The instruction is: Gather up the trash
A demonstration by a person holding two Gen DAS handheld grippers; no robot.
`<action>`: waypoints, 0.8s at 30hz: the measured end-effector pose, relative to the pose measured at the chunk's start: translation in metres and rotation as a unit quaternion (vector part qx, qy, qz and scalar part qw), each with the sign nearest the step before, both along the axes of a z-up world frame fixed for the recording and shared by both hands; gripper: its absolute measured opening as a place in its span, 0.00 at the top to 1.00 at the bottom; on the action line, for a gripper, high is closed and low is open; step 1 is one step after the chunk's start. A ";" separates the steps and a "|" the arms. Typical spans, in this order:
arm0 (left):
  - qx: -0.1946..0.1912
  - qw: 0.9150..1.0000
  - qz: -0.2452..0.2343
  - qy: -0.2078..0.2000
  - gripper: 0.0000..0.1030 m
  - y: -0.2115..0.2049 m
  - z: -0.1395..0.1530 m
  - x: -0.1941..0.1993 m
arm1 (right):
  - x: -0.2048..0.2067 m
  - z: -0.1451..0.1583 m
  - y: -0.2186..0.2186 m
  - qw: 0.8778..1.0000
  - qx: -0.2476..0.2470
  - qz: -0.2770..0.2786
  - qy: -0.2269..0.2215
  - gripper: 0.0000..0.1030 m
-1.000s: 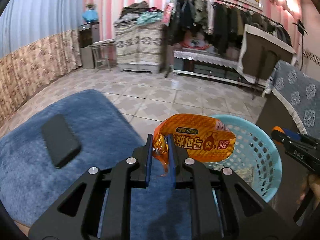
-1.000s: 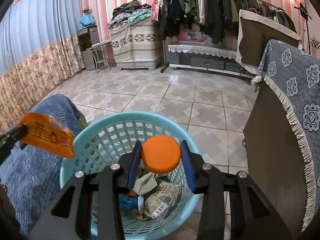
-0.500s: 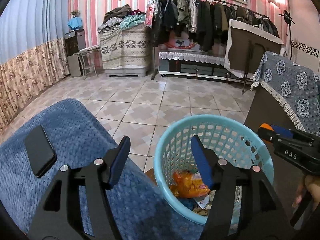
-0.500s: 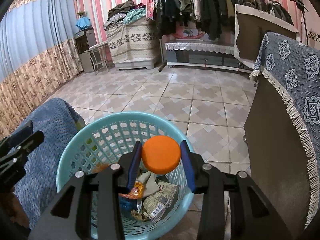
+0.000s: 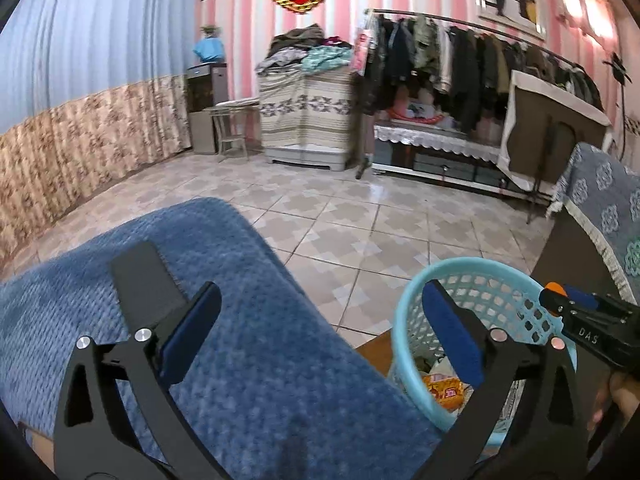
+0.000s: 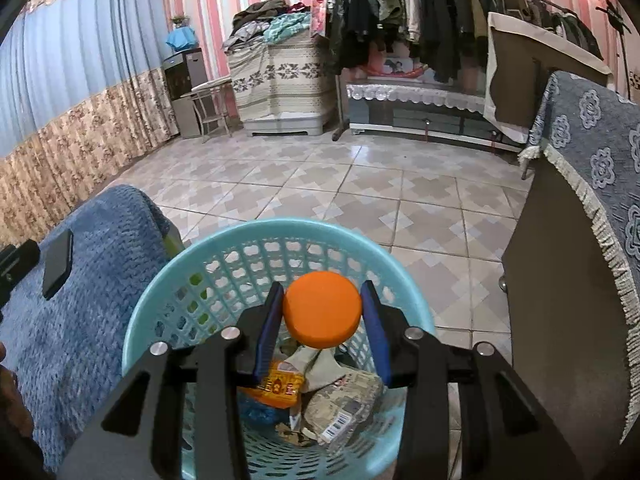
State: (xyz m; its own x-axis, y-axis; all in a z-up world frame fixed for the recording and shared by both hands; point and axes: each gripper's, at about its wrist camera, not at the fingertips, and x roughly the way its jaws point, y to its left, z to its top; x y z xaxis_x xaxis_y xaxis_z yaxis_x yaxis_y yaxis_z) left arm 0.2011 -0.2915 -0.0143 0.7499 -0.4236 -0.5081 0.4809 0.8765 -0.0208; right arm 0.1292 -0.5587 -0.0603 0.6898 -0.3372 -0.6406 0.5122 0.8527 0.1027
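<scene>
We note the left hand-held gripper (image 5: 320,328) is now spread wide and empty; a second ago it pinched an orange snack wrapper (image 6: 276,388), which now lies inside the light-blue laundry-style basket (image 6: 160,300) among other paper and packaging scraps. So that piece counts as collected. The left hand-held gripper has since swung left, over the blue blanket (image 5: 260,360), where a black phone (image 5: 144,280) rests. The right hand-held gripper (image 6: 322,320) is clenched on an orange disc-shaped lid (image 6: 322,314), held above the basket opening as before. In our judgement, releasing it there is the next step.
</scene>
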 end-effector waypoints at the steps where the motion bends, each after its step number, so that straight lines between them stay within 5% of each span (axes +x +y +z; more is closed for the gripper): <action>1: 0.000 1.000 0.004 0.001 0.05 0.003 0.001 0.000 | 0.001 0.000 0.000 1.000 0.000 0.002 -0.002 0.61; 3: 0.004 1.000 0.017 0.001 0.05 0.013 0.001 0.000 | 0.005 0.001 0.002 1.000 0.001 0.006 -0.004 0.56; 5: 0.014 0.999 0.033 -0.001 0.05 0.022 0.003 -0.001 | 0.008 0.002 0.004 1.000 0.000 0.010 -0.005 0.35; 11: 0.011 0.997 0.073 -0.008 0.05 0.068 0.015 -0.016 | 0.007 0.003 0.011 1.000 -0.006 0.020 -0.002 0.13; 15: 0.021 0.995 0.093 -0.025 0.05 0.095 0.026 -0.037 | 0.002 0.008 0.018 1.000 -0.022 0.022 -0.005 0.05; 24: 0.006 0.992 0.123 -0.039 0.05 0.151 0.048 -0.094 | -0.025 0.031 0.061 0.997 -0.001 0.062 -0.051 0.04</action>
State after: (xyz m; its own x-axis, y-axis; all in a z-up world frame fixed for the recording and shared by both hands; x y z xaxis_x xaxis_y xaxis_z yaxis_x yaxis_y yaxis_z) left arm 0.1069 -0.1403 0.0335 0.8671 -0.2179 -0.4479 0.2529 0.9673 0.0191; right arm 0.1040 -0.4973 -0.0297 0.7876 -0.2463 -0.5648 0.3895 0.9093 0.1465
